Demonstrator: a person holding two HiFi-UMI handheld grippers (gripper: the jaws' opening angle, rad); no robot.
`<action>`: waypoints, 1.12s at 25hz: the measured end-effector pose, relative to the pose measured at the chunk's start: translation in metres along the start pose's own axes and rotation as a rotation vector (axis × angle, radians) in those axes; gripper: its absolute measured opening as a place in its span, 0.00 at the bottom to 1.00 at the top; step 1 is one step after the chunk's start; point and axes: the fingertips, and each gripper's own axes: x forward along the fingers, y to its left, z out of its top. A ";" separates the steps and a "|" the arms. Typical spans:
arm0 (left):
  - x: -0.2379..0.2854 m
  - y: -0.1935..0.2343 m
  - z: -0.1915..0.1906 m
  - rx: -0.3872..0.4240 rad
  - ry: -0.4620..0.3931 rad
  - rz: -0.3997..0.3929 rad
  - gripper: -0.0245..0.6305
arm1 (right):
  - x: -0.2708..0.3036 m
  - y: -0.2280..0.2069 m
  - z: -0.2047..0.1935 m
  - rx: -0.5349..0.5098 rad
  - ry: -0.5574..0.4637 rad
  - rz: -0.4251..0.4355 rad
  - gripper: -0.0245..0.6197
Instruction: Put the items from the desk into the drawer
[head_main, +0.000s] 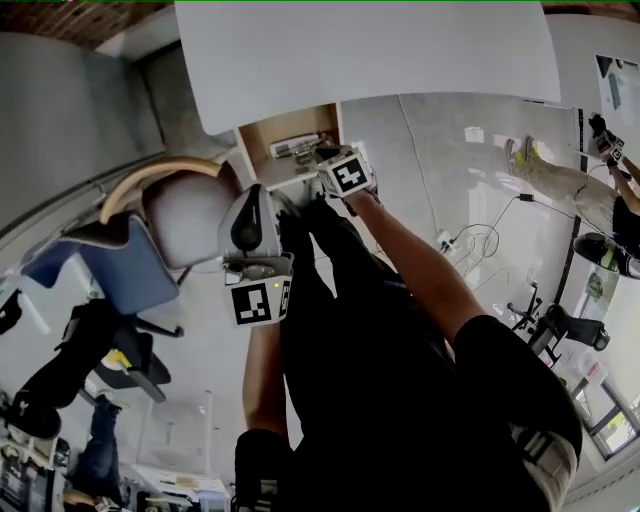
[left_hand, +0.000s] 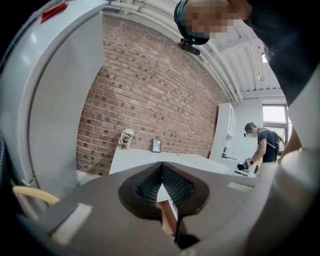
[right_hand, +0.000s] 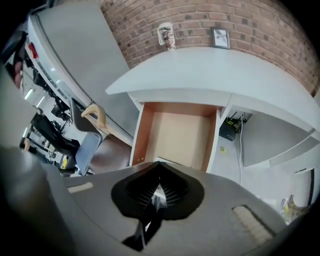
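Observation:
The white desk (head_main: 370, 50) runs across the top of the head view, with the wooden drawer (head_main: 262, 150) pulled open under its near edge. Several small items (head_main: 297, 147) lie in the drawer. My right gripper (head_main: 328, 158) hangs over the drawer's right side, pointing steeply down. In the right gripper view this gripper (right_hand: 158, 175) is shut, nothing showing between its pads, above the drawer's bare floor (right_hand: 177, 135). My left gripper (head_main: 258, 205) is lower left of the drawer, near level. The left gripper (left_hand: 161, 172) is shut on nothing.
A paper cup (right_hand: 166, 35) and a small picture frame (right_hand: 220, 37) stand at the desk's far edge by the brick wall. A wood-armed chair (head_main: 150, 185) and a blue chair (head_main: 120, 265) sit left of me. Cables (head_main: 480, 240) lie on the floor; another person (head_main: 560, 180) works at the right.

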 end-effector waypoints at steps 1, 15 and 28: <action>-0.001 -0.003 0.004 0.001 -0.007 -0.002 0.06 | -0.009 0.001 0.006 -0.013 -0.022 -0.002 0.05; -0.026 -0.033 0.070 0.059 -0.048 -0.008 0.06 | -0.161 0.030 0.074 -0.027 -0.338 0.038 0.04; -0.042 -0.056 0.122 0.078 -0.090 -0.027 0.06 | -0.316 0.064 0.124 -0.090 -0.719 0.048 0.04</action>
